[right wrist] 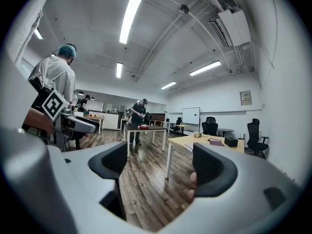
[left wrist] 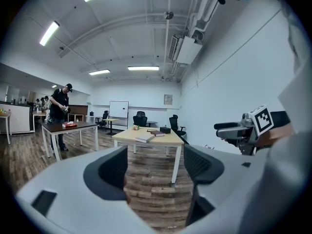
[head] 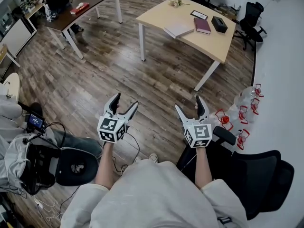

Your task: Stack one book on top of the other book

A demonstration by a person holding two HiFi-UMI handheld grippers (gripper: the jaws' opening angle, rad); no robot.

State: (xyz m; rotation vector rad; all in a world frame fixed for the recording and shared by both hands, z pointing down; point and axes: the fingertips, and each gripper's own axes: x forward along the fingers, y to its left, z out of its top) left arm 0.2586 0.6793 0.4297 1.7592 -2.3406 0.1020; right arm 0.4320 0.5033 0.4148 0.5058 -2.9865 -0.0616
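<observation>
Two books lie on the light wooden table (head: pixel 156 19) far ahead: a grey book (head: pixel 178 30) and a dark red book (head: pixel 202 25) to its right. Both grippers are held over the floor well short of the table. My left gripper (head: pixel 126 102) is open with nothing between its jaws. My right gripper (head: pixel 189 105) is also open and holds nothing. In the left gripper view the grey book (left wrist: pixel 145 138) and the red book (left wrist: pixel 156 133) show small on the table (left wrist: pixel 129 140). The right gripper view shows the same table (right wrist: pixel 181 141) with the red book (right wrist: pixel 215 142).
A black box (head: pixel 219 24) and a framed picture (head: pixel 198 14) share the table. A dark table (head: pixel 90 4) with a person stands at far left. A black office chair (head: pixel 256 175) is at my right, red-capped bottles (head: pixel 240 113) by the wall, bags and cables (head: pixel 28 160) at left.
</observation>
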